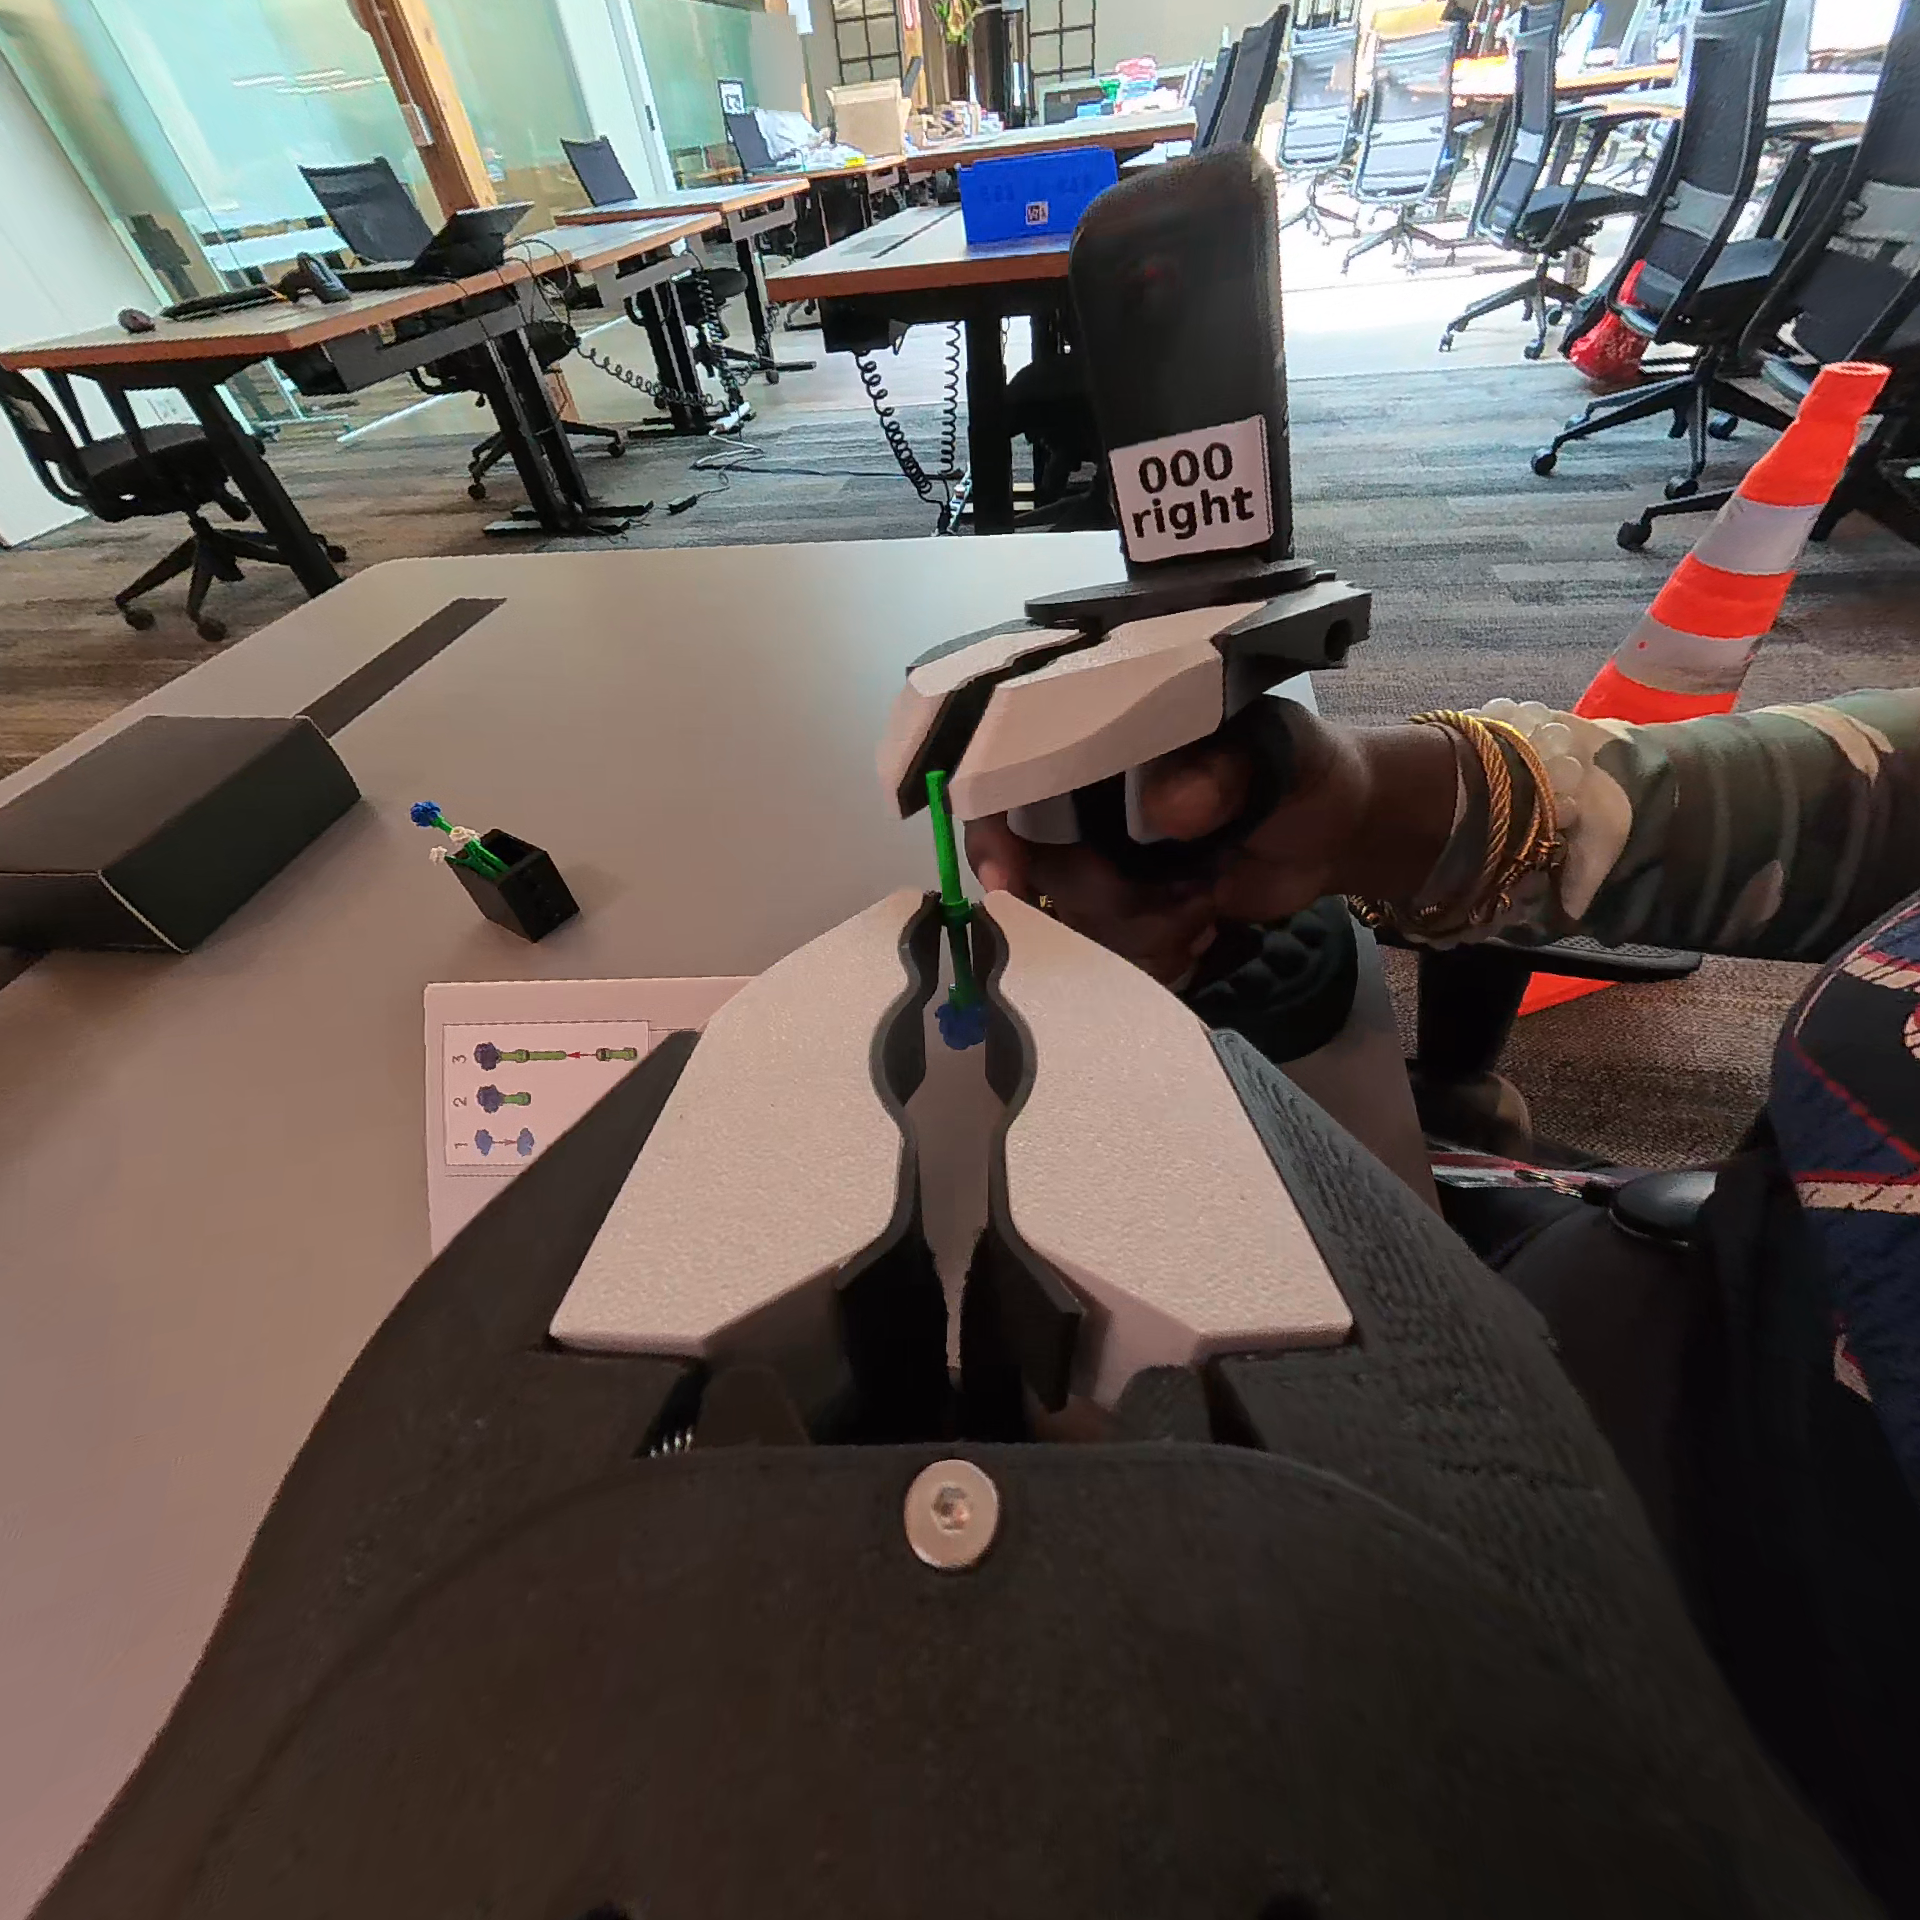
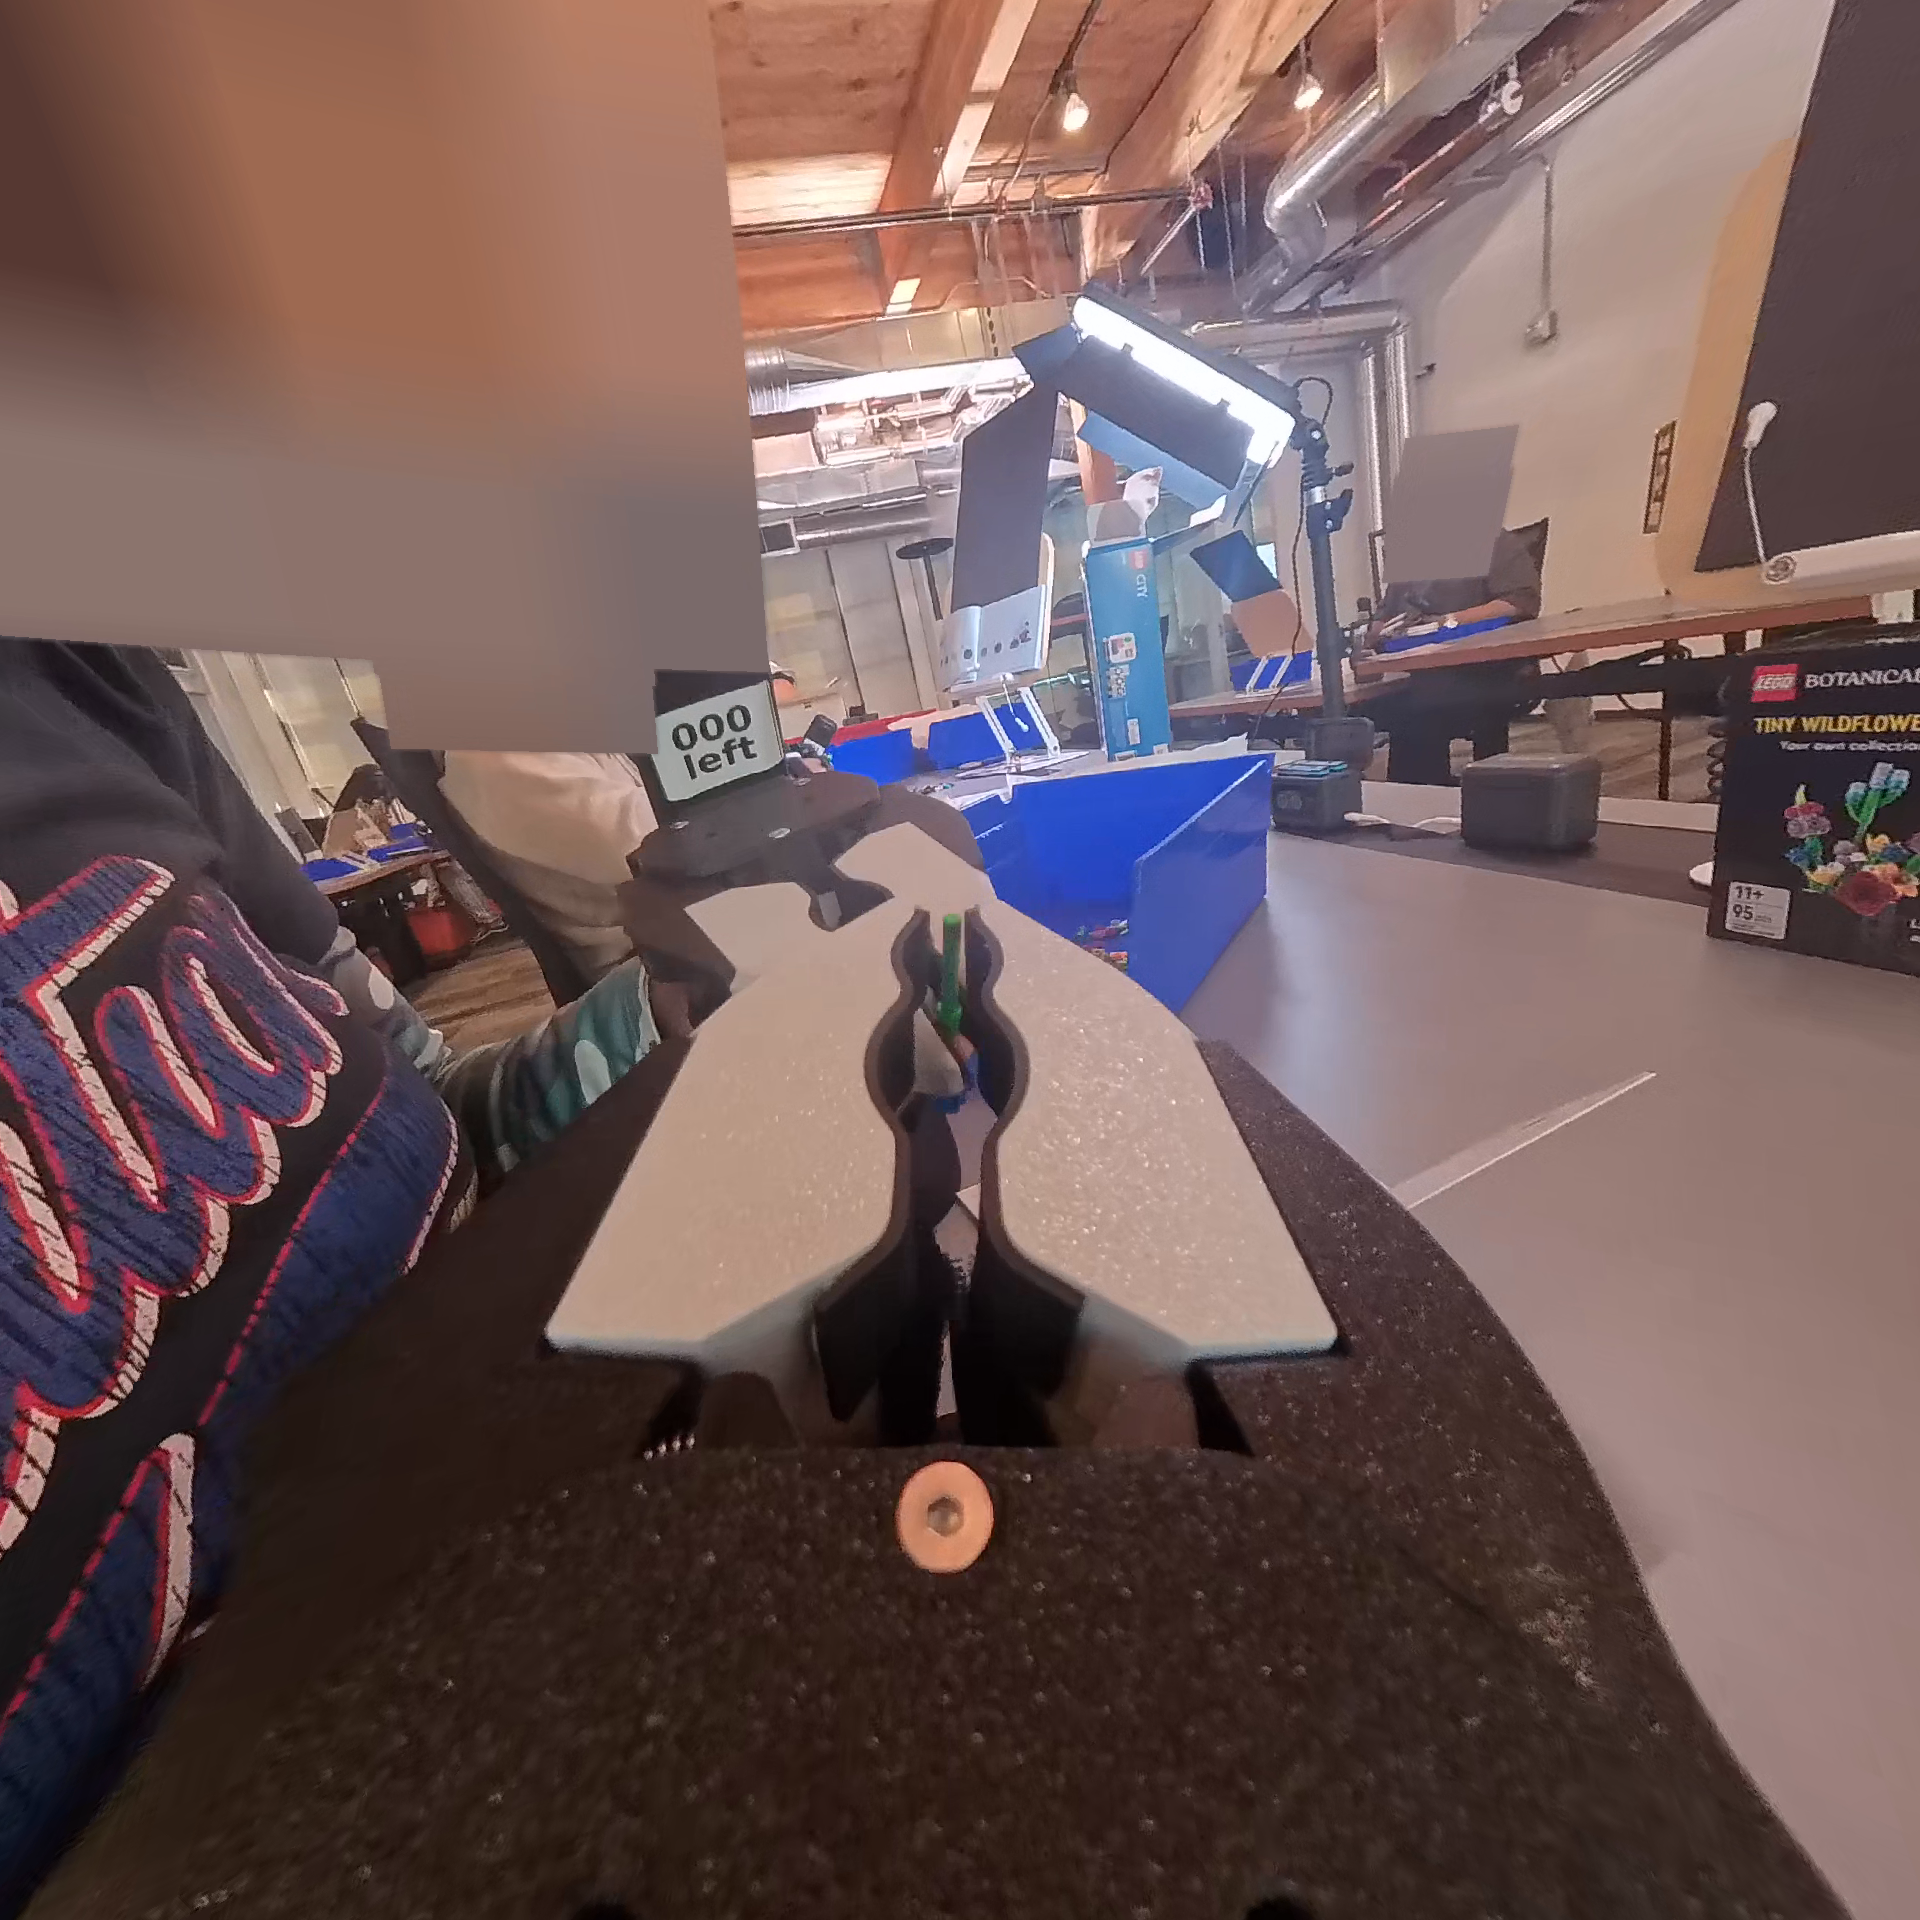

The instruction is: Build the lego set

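Left gripper (image 1: 951, 914): nearest the left wrist camera, pressed together at the tips on the green stem (image 1: 948, 883), just above the collar; the blue flower head (image 1: 958, 1023) hangs in the hollow between its fingers.
Right gripper (image 1: 930, 769): just beyond, coming in from the table's right edge, its tips pinching the upper end of the same green stem; the right wrist view shows that end (image 2: 951, 961) between its own closed tips.
Step in hand: judged to be seating the stem pieces together, as the last panel of the instruction sheet (image 1: 540, 1091) pictures.
Doing it well: keep both grips in one straight line and push along the stem's length only; any sideways lean could bend the thin rod or pop it from a pinch. Grip close to the joint.
Instruction sheet: flat on the grey table (image 1: 675, 727), left of the left gripper.
Black pot (image 1: 516, 883): farther in, toward the table's middle left, already holding flowers; likely where this stem goes next.
Black box (image 1: 166, 831): at the left edge.
Product box (image 2: 1818, 821): on the table, far right in the right wrist view.
Blue tray (image 2: 1132, 862): beyond the grippers, loose bricks inside.
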`<state>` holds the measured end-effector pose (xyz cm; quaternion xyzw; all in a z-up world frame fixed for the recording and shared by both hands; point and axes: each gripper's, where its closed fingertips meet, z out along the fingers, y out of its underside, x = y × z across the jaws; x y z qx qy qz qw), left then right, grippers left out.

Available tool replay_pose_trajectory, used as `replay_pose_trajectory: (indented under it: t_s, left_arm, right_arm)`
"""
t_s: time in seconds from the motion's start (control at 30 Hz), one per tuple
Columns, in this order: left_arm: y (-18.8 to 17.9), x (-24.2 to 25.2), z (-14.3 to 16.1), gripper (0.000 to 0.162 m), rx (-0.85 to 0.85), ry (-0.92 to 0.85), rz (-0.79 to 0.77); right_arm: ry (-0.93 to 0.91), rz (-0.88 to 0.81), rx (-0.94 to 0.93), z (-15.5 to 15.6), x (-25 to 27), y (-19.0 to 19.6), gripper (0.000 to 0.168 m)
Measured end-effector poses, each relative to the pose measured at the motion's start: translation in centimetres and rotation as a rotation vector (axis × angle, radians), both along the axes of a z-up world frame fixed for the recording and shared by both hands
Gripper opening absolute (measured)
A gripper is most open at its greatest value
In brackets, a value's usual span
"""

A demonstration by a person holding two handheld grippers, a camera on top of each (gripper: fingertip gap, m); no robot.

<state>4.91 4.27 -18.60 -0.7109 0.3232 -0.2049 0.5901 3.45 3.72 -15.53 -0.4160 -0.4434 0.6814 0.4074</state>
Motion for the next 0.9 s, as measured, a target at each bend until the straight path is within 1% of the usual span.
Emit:
replay_pose_trajectory:
  t_s: [0.03, 0.13, 0.17, 0.23, 0.27, 0.3, 0.4, 0.57, 0.63, 0.77, 0.83, 0.9]
  left_arm:
    - [0.0, 0.0, -0.1, 0.006, -0.004, 0.002, -0.004]
    - [-0.1, 0.0, -0.3, 0.006, -0.007, 0.007, -0.005]
    - [-0.1, -0.1, -0.2, 0.008, -0.005, 0.004, -0.003]
    - [0.0, -0.1, 0.2, 0.020, 0.006, -0.023, 0.003]
    - [0.0, -0.1, 0.3, 0.022, 0.008, -0.035, 0.004]
    - [0.0, -0.1, 0.4, 0.020, 0.007, -0.042, 0.002]
    - [0.0, -0.1, 0.4, 0.003, 0.008, -0.040, -0.004]
    - [-0.2, -0.1, 0.1, 0.003, -0.004, -0.033, -0.011]
    - [-0.4, -0.1, 0.0, 0.003, -0.004, -0.033, -0.014]
    - [-0.4, -0.3, -0.2, 0.003, 0.002, -0.032, -0.018]
    - [-0.5, -0.7, -0.1, 0.003, -0.002, -0.052, -0.023]
    - [0.0, -2.3, 0.3, 0.003, 0.030, -0.101, 0.015]
  right_arm:
    - [0.001, 0.005, 0.005, 0.0, 0.0, -0.1, 0.004]
    - [-0.008, -0.013, 0.033, -0.2, -0.1, -0.1, 0.003]
    - [-0.010, -0.015, 0.035, -0.2, -0.2, -0.2, 0.003]
    - [-0.024, -0.011, 0.040, -0.4, -0.4, -0.4, 0.003]
    - [-0.030, -0.007, 0.045, -0.6, -0.5, -0.5, 0.003]
    - [-0.032, -0.007, 0.045, -0.6, -0.5, -0.6, 0.003]
    - [-0.024, -0.007, 0.029, -0.5, -0.6, -0.6, 0.003]
    - [-0.014, -0.003, 0.035, -0.2, -0.4, -0.6, 0.006]
    - [-0.019, 0.006, 0.040, -0.3, -0.4, -0.7, 0.001]
    - [-0.058, -0.002, 0.078, -0.7, -0.8, -1.0, 0.000]
    - [-0.097, -0.019, 0.089, -0.8, -0.9, -0.8, 0.002]
    - [-0.196, -0.035, 0.125, -1.4, -0.8, -0.4, 0.007]
